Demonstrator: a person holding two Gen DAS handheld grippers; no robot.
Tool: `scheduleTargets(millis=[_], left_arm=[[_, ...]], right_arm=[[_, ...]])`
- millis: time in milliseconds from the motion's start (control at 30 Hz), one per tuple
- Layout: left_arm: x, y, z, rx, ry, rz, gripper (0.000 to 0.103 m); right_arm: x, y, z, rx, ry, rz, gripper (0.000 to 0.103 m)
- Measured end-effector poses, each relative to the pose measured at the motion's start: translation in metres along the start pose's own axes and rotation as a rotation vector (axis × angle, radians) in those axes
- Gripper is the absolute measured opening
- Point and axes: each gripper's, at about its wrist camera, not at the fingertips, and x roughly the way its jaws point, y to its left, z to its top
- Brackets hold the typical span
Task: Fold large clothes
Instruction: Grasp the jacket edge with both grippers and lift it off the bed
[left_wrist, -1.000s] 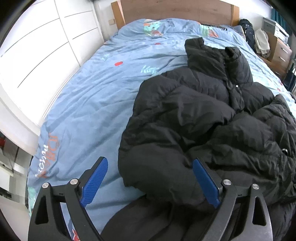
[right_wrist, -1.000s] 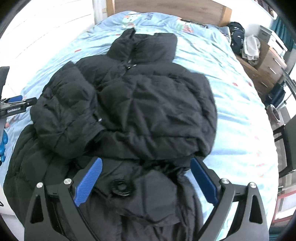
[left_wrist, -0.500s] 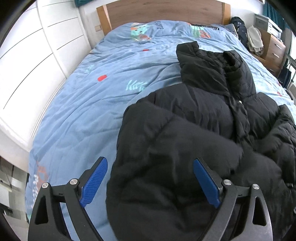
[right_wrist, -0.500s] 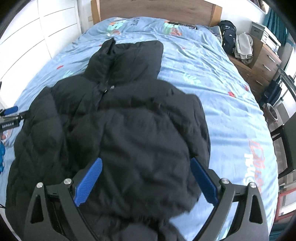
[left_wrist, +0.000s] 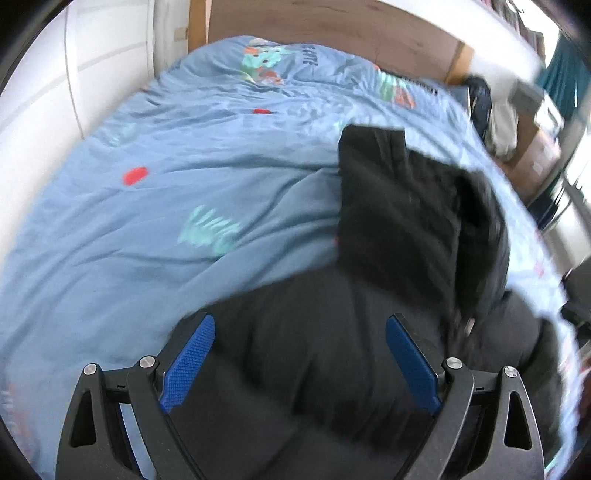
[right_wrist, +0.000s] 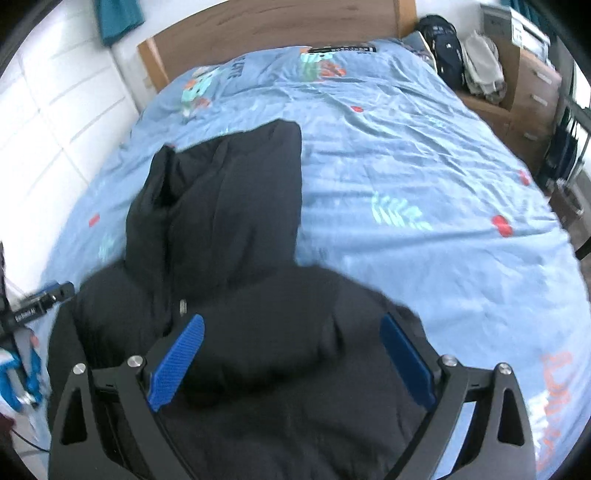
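A black puffer jacket (left_wrist: 369, 332) lies on the blue duvet (left_wrist: 166, 221), its hood (left_wrist: 399, 199) pointing toward the headboard. My left gripper (left_wrist: 301, 325) hovers open over the jacket's left body, the padded cloth filling the gap below its blue pads (left_wrist: 190, 358). In the right wrist view the jacket (right_wrist: 295, 369) and its hood (right_wrist: 229, 206) lie under my right gripper (right_wrist: 291, 321), which is also wide open. The left gripper's body (right_wrist: 40, 299) shows at the far left edge. The jacket's lower part is hidden below both views.
A wooden headboard (right_wrist: 277, 33) closes the far end of the bed. White wardrobe doors (left_wrist: 55, 92) run along the left side. On the right stand a wooden dresser (right_wrist: 532, 85), a dark backpack (right_wrist: 443, 44) and piled clothes (right_wrist: 480, 66).
Both grippers have moved forward over the jacket toward the hood and headboard. The folded sleeves and lower body have dropped out of view. Both stay open.
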Motion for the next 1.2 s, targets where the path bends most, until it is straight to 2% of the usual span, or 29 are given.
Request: scheduleTargets(millis=[167,267,400,733,767,800,833,867,900,933,967,1000,1067,1200], left_arm=[[0.037,-0.003,0.042,-0.117,0.006,-0.144,0.093],[0.061,-0.008,0.058,-0.181,0.015,-0.186,0.093],[0.089,-0.013,0.069,-0.236,0.038,-0.203,0.093],[0.128,-0.022,0.078,-0.275,0.075,-0.167,0.092],[0.129,-0.023,0.079,-0.273,0.077,-0.158,0.091],[0.129,-0.024,0.078,-0.272,0.081,-0.16,0.085],[0.129,-0.026,0.079,-0.268,0.093,-0.171,0.07],[0.131,-0.028,0.08,-0.262,0.104,-0.185,0.059],[0.13,-0.032,0.081,-0.245,0.121,-0.199,0.038],[0.13,-0.037,0.081,-0.225,0.129,-0.197,0.022],[0.127,-0.043,0.081,-0.189,0.133,-0.188,0.018],[0.123,-0.048,0.08,-0.155,0.129,-0.178,0.013],[0.116,-0.051,0.079,-0.133,0.121,-0.184,0.01],[0.088,-0.047,0.074,-0.116,0.091,-0.222,0.008]], right_arm=[[0.04,-0.011,0.041,0.114,-0.031,0.09,0.097],[0.065,-0.017,0.06,0.2,-0.047,0.155,0.097],[0.096,-0.021,0.079,0.279,-0.059,0.191,0.097],[0.135,-0.015,0.107,0.284,-0.066,0.169,0.097],[0.138,-0.012,0.108,0.287,-0.064,0.172,0.096],[0.141,-0.009,0.109,0.288,-0.06,0.175,0.096],[0.144,-0.005,0.111,0.282,-0.052,0.173,0.088],[0.15,0.0,0.112,0.269,-0.024,0.168,0.069],[0.154,0.003,0.113,0.261,0.001,0.165,0.058],[0.156,0.007,0.114,0.249,0.022,0.154,0.042],[0.156,0.01,0.114,0.233,0.028,0.141,0.025],[0.154,0.014,0.115,0.209,0.031,0.128,0.019],[0.146,0.021,0.115,0.165,0.029,0.109,0.013],[0.111,0.029,0.11,0.088,-0.012,0.127,0.01]])
